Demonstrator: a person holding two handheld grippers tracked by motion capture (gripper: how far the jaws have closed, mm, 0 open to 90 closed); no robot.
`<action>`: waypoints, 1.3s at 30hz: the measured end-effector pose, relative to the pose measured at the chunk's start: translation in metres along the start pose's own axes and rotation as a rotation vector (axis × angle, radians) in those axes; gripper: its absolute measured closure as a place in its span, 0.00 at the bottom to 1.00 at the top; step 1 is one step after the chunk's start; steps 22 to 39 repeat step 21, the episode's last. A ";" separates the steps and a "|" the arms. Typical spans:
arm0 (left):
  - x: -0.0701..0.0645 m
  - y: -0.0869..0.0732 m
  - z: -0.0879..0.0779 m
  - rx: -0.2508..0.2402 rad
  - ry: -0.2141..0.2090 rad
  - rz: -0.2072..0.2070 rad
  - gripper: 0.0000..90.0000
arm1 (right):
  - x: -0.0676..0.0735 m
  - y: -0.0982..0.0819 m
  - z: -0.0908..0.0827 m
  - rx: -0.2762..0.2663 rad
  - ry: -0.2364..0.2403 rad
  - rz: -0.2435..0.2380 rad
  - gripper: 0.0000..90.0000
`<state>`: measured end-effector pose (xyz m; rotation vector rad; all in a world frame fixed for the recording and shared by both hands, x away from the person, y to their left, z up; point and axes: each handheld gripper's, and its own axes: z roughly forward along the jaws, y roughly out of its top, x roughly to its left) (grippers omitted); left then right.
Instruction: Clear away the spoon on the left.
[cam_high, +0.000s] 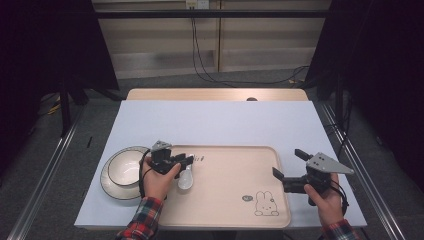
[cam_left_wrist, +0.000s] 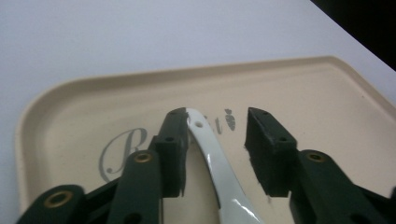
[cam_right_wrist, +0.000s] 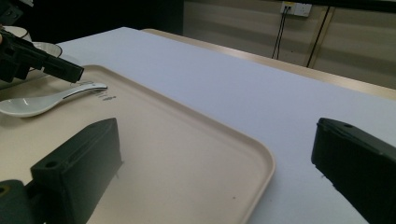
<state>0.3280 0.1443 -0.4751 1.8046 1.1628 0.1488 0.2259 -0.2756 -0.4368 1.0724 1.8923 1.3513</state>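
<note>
A white ceramic spoon (cam_high: 185, 179) lies on the left part of a beige tray (cam_high: 225, 200). My left gripper (cam_high: 189, 161) is open, its jaws standing either side of the spoon handle (cam_left_wrist: 212, 154). The handle rests against one pad and a gap separates it from the other. In the right gripper view the spoon (cam_right_wrist: 42, 100) rests on the tray with the left gripper (cam_right_wrist: 42, 63) over its handle end. My right gripper (cam_high: 289, 163) hovers wide open at the tray's right edge with nothing between its jaws (cam_right_wrist: 215, 154).
A white bowl on a plate (cam_high: 122, 170) stands just left of the tray, close to the left hand. The tray carries a rabbit drawing (cam_high: 265, 204) at its near right corner. The white table (cam_high: 215, 122) stretches beyond the tray.
</note>
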 end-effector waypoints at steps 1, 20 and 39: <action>0.000 0.000 0.000 0.000 0.000 0.000 0.65 | 0.000 0.000 0.000 0.000 0.000 0.000 0.01; -0.021 0.025 -0.026 -0.138 -0.069 0.116 0.17 | -0.002 -0.002 -0.004 0.003 -0.012 0.002 0.01; -0.021 0.025 -0.026 -0.138 -0.069 0.116 0.17 | -0.002 -0.002 -0.004 0.004 -0.014 0.005 0.01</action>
